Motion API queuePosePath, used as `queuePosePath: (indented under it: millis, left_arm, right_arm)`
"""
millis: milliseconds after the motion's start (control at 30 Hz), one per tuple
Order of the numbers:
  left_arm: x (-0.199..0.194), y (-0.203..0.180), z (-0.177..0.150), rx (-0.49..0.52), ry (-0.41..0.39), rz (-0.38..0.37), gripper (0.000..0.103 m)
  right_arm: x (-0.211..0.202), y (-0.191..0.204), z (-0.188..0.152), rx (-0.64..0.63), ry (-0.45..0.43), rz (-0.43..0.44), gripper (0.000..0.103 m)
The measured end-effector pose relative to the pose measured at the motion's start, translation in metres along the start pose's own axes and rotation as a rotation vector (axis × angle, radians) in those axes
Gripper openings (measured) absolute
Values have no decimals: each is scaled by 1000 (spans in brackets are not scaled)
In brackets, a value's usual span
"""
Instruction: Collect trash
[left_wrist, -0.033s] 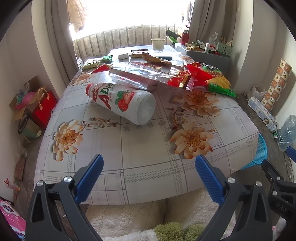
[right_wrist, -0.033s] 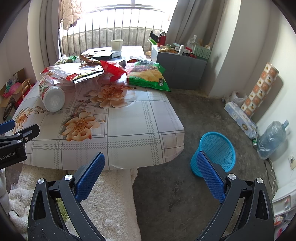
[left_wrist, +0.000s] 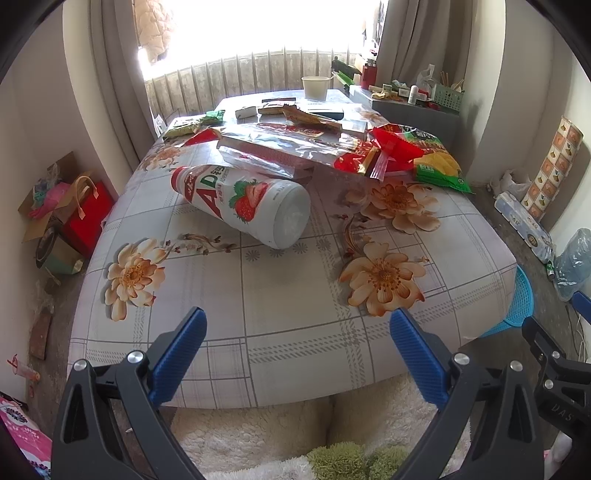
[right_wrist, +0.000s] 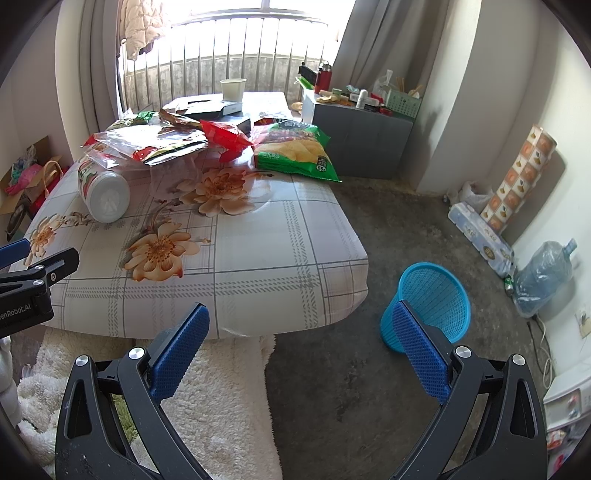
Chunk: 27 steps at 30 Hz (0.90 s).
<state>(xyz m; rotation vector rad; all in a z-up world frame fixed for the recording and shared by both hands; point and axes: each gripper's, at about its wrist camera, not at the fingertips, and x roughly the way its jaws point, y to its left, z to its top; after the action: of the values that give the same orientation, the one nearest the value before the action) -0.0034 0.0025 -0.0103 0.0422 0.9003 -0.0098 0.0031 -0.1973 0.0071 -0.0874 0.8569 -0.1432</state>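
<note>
Bright light comes in through a big window (left_wrist: 258, 33) with bars. Long grey curtains (right_wrist: 369, 55) hang at both sides. The walls (right_wrist: 498, 92) are white. The floor (right_wrist: 369, 369) is grey and rough. A fluffy white rug (right_wrist: 221, 406) lies by the worktop (left_wrist: 295, 350), which has a flowery cloth.

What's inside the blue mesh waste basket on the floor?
Nothing visible: the blue mesh waste basket looks empty in the right wrist view, though the right gripper's finger covers its lower near wall.
</note>
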Motion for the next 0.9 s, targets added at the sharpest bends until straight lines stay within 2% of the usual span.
queuePosePath:
  millis: [300,600,733,800,900]
  left_arm:
    - [5,8,15,9,28,-39,97]
    - [6,63,61,-52,-122,-113,97]
    - [10,90,86,-100,-176,-133,97]
    - [17,105,99,-145,-171,-180,97]
    - [32,129,118,-255,-139,-297,94]
  right_arm:
    - [1,4,9,12,-3,11,95]
    - [7,32,67,33,-73,94,95]
    - [12,44,95,48,-95,162,95]
    - [15,51,105,49,-94,188,95]
    - [21,61,119,39,-92,202,95]
